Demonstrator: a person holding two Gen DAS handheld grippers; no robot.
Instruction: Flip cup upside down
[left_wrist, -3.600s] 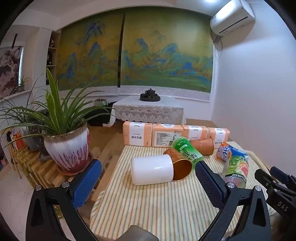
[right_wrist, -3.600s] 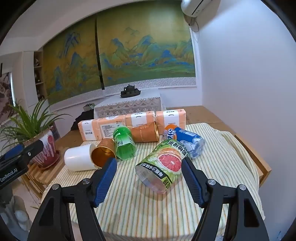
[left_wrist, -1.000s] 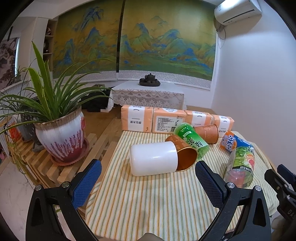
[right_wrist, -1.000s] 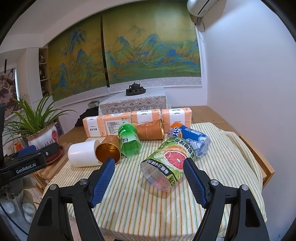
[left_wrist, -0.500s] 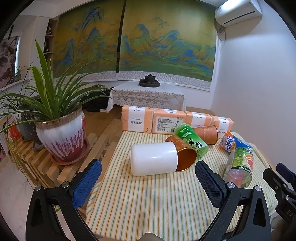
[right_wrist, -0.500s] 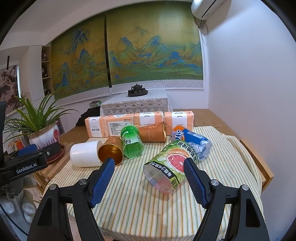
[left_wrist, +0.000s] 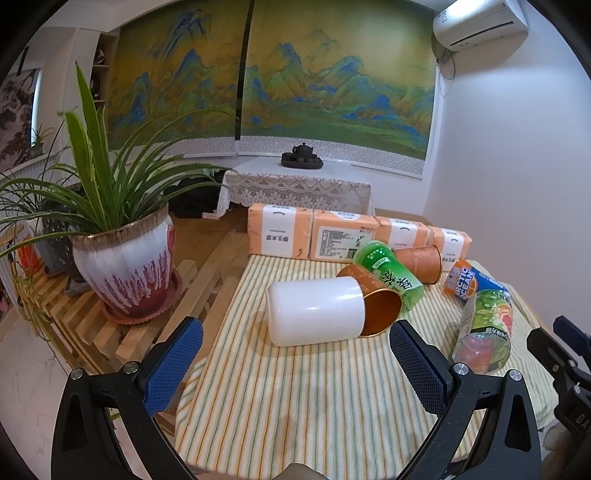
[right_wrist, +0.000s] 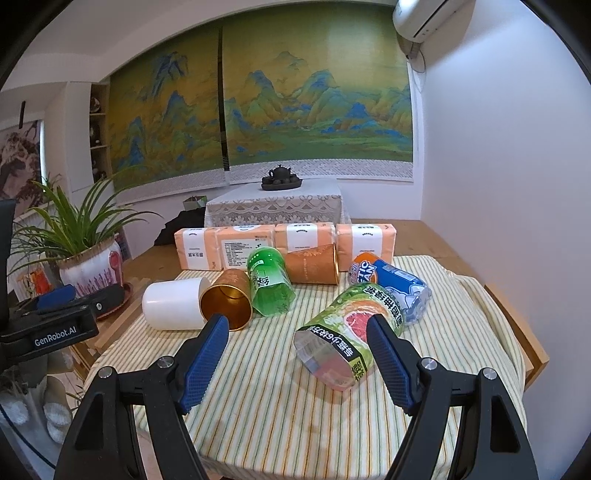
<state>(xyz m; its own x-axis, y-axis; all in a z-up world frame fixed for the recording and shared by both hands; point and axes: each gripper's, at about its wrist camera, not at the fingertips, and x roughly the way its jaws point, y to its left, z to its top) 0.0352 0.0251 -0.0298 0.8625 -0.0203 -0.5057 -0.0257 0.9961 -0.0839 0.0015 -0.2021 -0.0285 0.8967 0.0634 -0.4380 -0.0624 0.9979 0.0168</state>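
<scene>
- Striped-cloth table (left_wrist: 314, 398) under a mountain mural, tissue packs (left_wrist: 343, 242) along the far edge, potted plant (left_wrist: 125, 254) off to the left.
- Six cups on their sides – white cup (left_wrist: 314, 310) nearest the left tongs (left_wrist: 295, 360), gold-lined cup (right_wrist: 227, 299) touching it, grapefruit-print cup (right_wrist: 343, 339) just ahead of the right tongs (right_wrist: 295, 360).
- Both tongs spread wide, empty, short of any cup.
- Approach step, by the look of it – no cup flipped yet.
- Next: closing across one cup's sides, then lifting and turning it mouth-down.
</scene>
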